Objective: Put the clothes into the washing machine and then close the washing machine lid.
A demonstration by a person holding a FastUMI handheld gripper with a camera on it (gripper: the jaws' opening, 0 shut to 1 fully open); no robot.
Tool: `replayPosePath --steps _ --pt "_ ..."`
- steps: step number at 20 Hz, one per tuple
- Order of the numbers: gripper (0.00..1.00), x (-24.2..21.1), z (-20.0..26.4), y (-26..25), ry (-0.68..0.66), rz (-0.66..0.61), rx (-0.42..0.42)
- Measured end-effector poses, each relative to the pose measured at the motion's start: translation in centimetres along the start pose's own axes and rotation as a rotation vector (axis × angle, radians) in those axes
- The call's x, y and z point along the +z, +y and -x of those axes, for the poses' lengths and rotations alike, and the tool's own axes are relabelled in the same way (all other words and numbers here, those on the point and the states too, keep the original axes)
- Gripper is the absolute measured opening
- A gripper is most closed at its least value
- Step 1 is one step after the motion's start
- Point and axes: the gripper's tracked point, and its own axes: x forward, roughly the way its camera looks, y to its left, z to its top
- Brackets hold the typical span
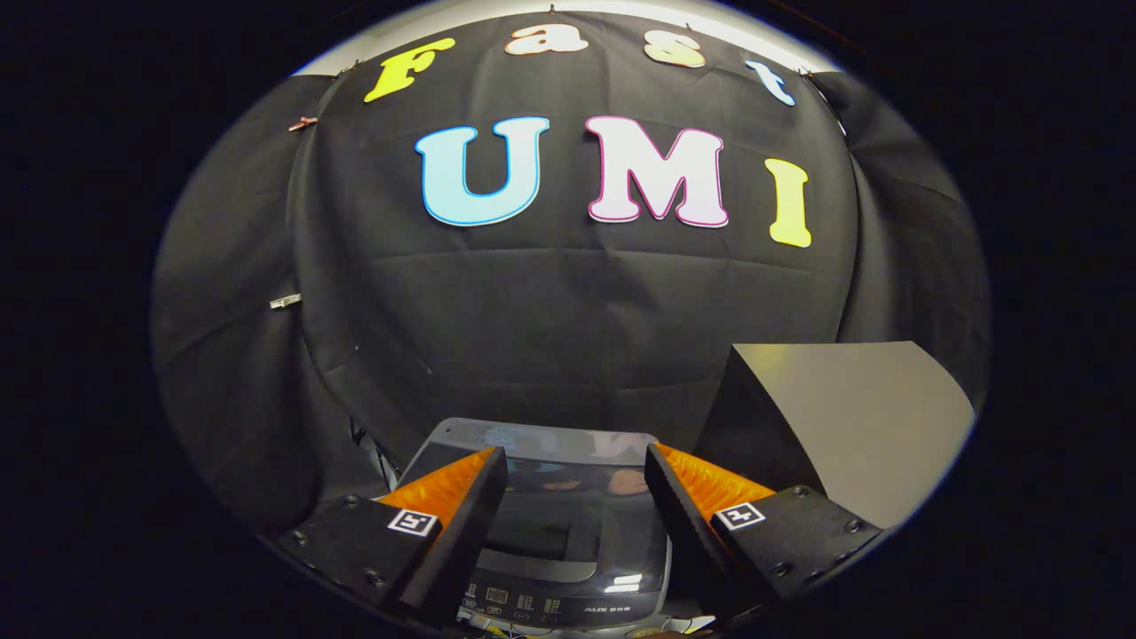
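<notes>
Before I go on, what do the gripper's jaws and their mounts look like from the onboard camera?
The gripper has two wedge-shaped jaws with ribbed inner faces, set apart and open. Each sits on a dark blocky mount with visible screws and a square black-and-white marker tag on top.

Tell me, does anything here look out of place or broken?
Nothing stands out. The washing machine sits square beneath the open gripper with its lid closed, and the grey box beside it stands upright. No clothes lie about.

washing machine lid (555, 506): glossy, smooth, reflective like dark glass
control panel (541, 608): shiny plastic
box (852, 417): matt, smooth, board-like
booth wall (568, 302): matt cloth, creased
gripper (577, 479): fingers apart, ribbed pads
</notes>
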Motion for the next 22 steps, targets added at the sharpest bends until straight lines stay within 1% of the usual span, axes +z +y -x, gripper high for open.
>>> replayPosePath --steps 6,8,10,14,15,19,22 --pt "0.97 1.0 4.3 0.0 -0.035 0.006 0.058" --pt "0.97 2.5 6.5 -0.5 -0.075 0.014 0.083" --pt "0.97 4.9 9.5 -1.4 -0.138 0.003 0.114" --pt "0.98 9.4 16.5 -4.3 -0.323 0.008 0.158" --pt "0.99 10.0 18.1 -6.0 -0.365 0.017 0.149" --pt "0.98 10.0 24.0 -11.4 -0.459 0.034 0.140" --pt "0.98 9.7 26.9 -14.5 -0.506 0.045 0.139"
